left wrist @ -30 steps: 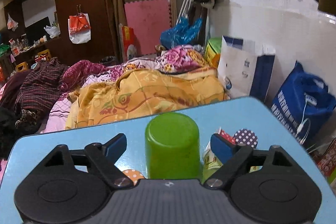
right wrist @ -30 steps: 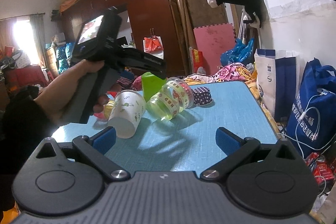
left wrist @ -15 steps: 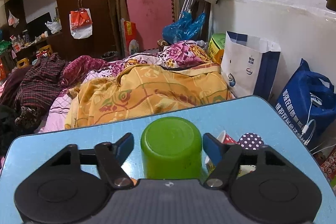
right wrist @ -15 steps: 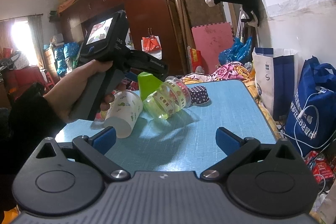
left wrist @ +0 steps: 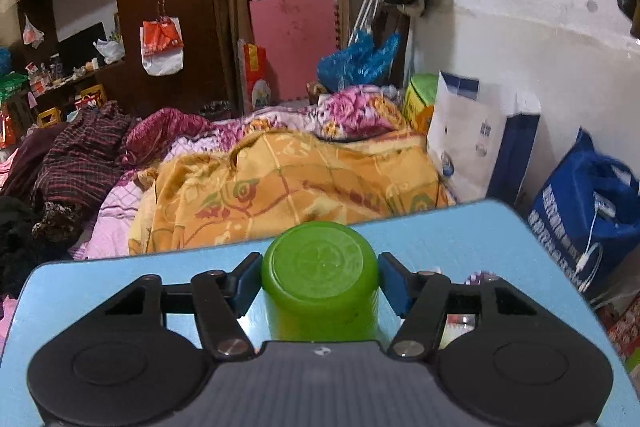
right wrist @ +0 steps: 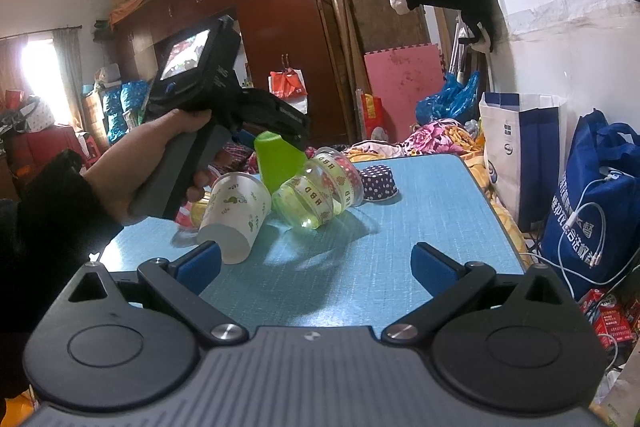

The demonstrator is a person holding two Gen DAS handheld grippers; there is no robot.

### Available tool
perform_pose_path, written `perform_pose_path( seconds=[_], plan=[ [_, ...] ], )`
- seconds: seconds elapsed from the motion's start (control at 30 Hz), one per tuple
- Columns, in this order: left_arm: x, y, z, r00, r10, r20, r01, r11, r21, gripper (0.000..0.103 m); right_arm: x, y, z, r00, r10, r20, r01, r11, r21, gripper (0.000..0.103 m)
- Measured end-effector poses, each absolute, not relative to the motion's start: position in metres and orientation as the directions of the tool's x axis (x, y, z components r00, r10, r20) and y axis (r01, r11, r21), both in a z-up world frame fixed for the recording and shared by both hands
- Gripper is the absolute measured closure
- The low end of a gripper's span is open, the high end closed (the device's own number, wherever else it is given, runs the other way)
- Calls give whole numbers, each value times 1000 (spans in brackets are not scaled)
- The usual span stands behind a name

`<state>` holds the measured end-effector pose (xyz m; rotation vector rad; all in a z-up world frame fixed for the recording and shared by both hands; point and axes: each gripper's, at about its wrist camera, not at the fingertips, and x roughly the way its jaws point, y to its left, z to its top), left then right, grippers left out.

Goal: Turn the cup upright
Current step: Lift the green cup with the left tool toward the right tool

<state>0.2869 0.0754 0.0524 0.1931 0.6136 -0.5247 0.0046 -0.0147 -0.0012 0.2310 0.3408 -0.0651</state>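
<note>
A green plastic cup (left wrist: 320,279) stands upside down on the blue table (left wrist: 460,227), base up. My left gripper (left wrist: 318,277) is shut on the green cup, one blue pad against each side. In the right wrist view the green cup (right wrist: 278,163) shows at the table's far left, tilted, under the hand-held left gripper (right wrist: 280,123). My right gripper (right wrist: 316,265) is open and empty above the table's near edge.
A white printed paper cup (right wrist: 236,215) lies on its side, a clear yellow-green cup (right wrist: 316,195) lies beside it, and a dotted purple cup (right wrist: 378,181) stands upside down behind. Bedding (left wrist: 280,183) lies beyond the table; bags (right wrist: 592,195) stand at right.
My left gripper's jaws have closed from wide open onto the green cup. The cup now looks tilted in the right wrist view. My right gripper has stayed open and still.
</note>
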Motion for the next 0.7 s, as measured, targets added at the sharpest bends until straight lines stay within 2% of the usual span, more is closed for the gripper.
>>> perform_pose_path(
  seconds=[0.4, 0.7],
  plan=[
    [241, 130, 95, 747, -506, -431, 558, 830, -5, 38, 5, -15, -1, 940, -23, -340, 101, 972, 214, 1],
    [174, 194, 91, 778, -550, -303, 581, 814, 13, 38, 7, -12, -2, 939, -19, -342, 97, 972, 212, 1]
  ],
)
